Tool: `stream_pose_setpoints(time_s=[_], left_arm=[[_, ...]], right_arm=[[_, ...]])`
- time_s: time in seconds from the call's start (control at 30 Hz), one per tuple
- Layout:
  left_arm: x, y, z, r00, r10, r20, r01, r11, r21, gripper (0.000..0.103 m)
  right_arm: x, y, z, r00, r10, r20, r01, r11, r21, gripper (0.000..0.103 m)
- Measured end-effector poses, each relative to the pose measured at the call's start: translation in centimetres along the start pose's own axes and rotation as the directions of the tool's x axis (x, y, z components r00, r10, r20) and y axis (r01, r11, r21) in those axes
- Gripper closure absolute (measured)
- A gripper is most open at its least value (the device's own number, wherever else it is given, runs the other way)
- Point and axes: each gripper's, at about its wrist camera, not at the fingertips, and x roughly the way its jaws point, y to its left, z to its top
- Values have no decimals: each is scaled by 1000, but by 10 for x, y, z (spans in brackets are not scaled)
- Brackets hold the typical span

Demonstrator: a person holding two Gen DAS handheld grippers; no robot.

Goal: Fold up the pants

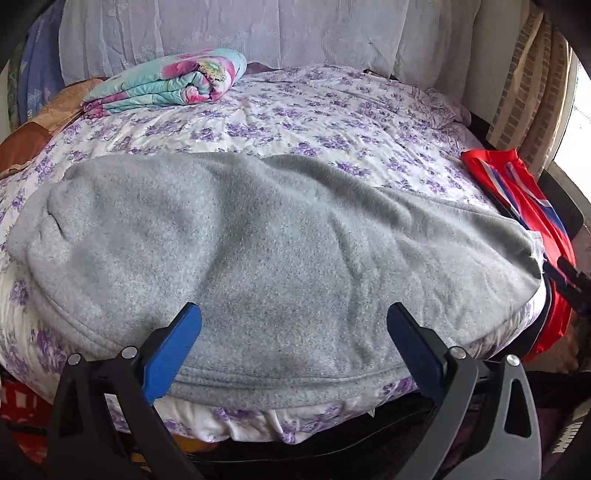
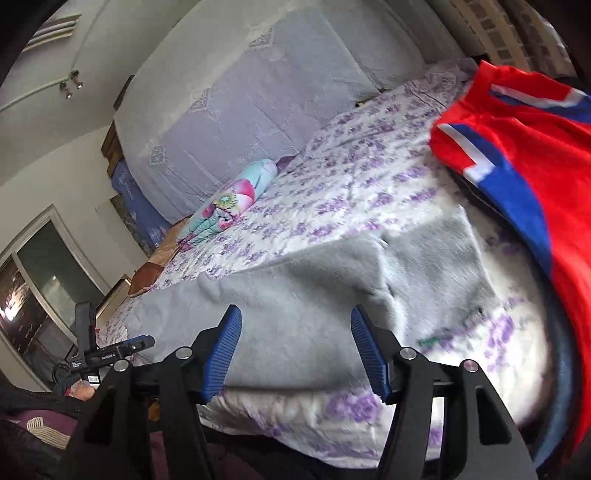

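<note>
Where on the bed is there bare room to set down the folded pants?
The floral sheet is bare between the grey pants and the white headboard cover, right of the rolled quilt. Crowded: the right edge with red clothing, and the near edge under the pants.

Bedsheet [image 1: 332,122], white with purple flowers: spread over the bed, ahead of and below both pairs of fingers. Folded quilt [image 1: 166,79], turquoise with pink flowers: far ahead of the fingers, to their left, at the sheet's far edge. Red garment [image 2: 517,140] with blue and white stripes: beyond the right-hand finger, draped at the bed's edge. Pale lace cover [image 1: 240,29]: upright behind the bed
</note>
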Motion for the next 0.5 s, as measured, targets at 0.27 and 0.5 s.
stream_pose_setpoints(time_s=[0.27,0.5], left_arm=[[29,14,7,994,-69,-85,58,990,-130,5],[26,26,8,994,-77,-79,63,984,-168,5]], right_arm=[[6,-28,-23,998,-41,46,35,992,117,51],[-3,-60,-32,997,-75,35,66,977,204,48]])
